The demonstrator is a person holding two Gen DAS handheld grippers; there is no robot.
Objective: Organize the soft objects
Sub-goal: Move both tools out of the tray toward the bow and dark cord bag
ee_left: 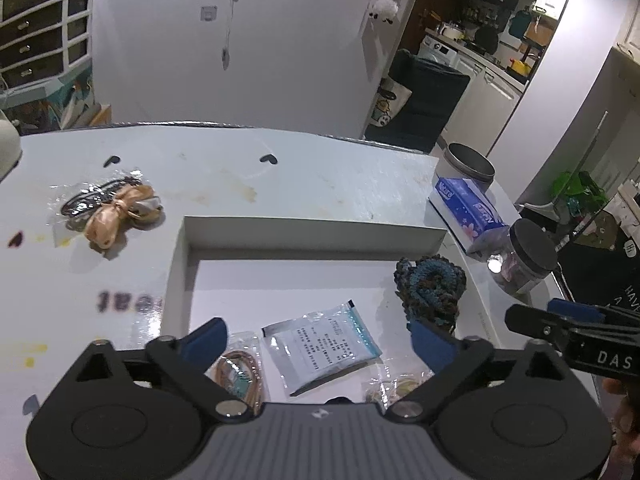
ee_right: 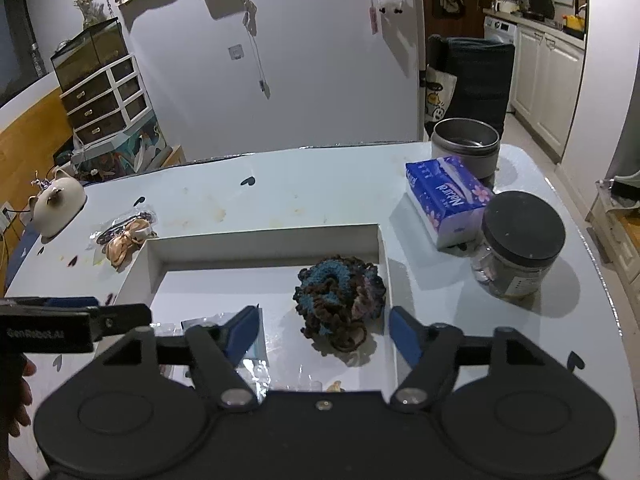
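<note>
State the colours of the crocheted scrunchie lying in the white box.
The scrunchie mixes teal blue with dark brown yarn; clearest in the right wrist view.

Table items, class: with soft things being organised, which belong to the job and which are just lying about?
Job: crocheted scrunchie, satin bow hair tie, white box.
Lying about: tissue pack, black-lidded jar, metal tin, cat figurine.

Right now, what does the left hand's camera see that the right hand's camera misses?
Only the left wrist view shows the printed sachet whole in the white box. Only the right wrist view shows the cream pig-shaped ornament whole at the table's far left. Both show the crocheted scrunchie in the box, the bagged tan bow outside it, and the blue tissue pack.
</note>
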